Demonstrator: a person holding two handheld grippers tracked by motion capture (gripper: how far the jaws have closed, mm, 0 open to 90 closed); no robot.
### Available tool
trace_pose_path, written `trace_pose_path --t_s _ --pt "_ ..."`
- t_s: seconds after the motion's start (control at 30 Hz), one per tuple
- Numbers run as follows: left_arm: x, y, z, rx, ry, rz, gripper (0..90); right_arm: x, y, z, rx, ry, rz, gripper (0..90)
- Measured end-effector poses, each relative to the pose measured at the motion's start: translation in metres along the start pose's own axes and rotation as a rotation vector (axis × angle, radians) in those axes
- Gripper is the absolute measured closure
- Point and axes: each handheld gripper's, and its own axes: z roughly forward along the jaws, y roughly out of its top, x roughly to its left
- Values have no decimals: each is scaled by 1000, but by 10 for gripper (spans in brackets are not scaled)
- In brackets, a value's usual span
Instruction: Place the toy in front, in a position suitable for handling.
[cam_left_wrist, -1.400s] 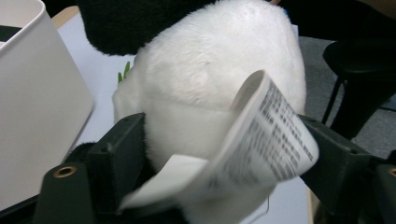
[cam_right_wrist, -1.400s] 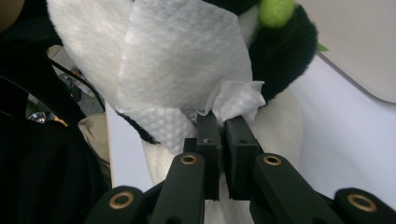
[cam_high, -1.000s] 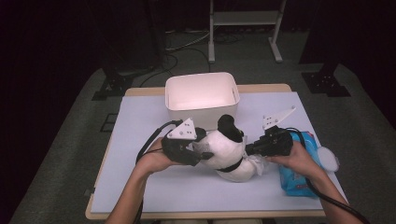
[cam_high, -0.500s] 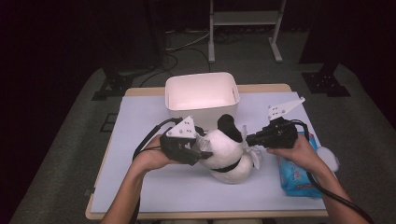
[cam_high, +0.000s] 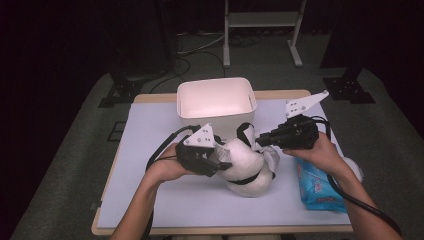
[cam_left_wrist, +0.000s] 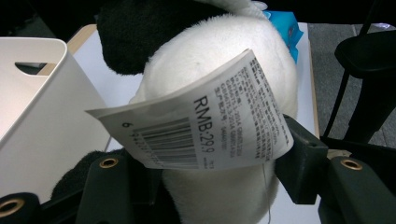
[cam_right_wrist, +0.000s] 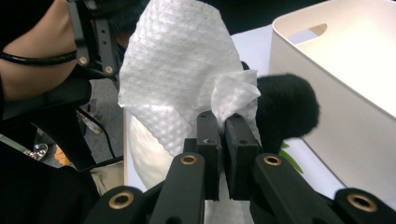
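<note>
A black-and-white plush panda (cam_high: 247, 167) is lain on the white table mat (cam_high: 150, 130), just in front of the white bin (cam_high: 216, 102). The left gripper (cam_high: 220, 165) is set against the panda's left side, jaws spread around the white body; in the left gripper view the plush (cam_left_wrist: 219, 70) is seen between the two jaws, with its paper price tag (cam_left_wrist: 196, 121) draped across them. The jaws have just been opening a little; whether the pads are pressed on the plush cannot be told. The right gripper (cam_high: 262, 141) is held above the panda's right side, jaws clenched on a white tissue (cam_right_wrist: 187, 79), which is pinched at a crumpled corner and is hung over the plush in the right gripper view. A blue tissue pack (cam_high: 317, 185) is lain on the mat under the right forearm, near the panda.
</note>
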Motion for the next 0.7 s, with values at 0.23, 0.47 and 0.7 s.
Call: trace_pose_path --t_s 0.23,0.47,0.7 --pt "1 3 5 4 -13 -7 400 3 1 2 43 -21 -17 850" --pt "2 7 7 5 -23 -25 323 3 -3 1 86 -50 -23 853" --pt "5 3 3 2 -9 -53 227 -1 -12 -2 78 -61 0 854"
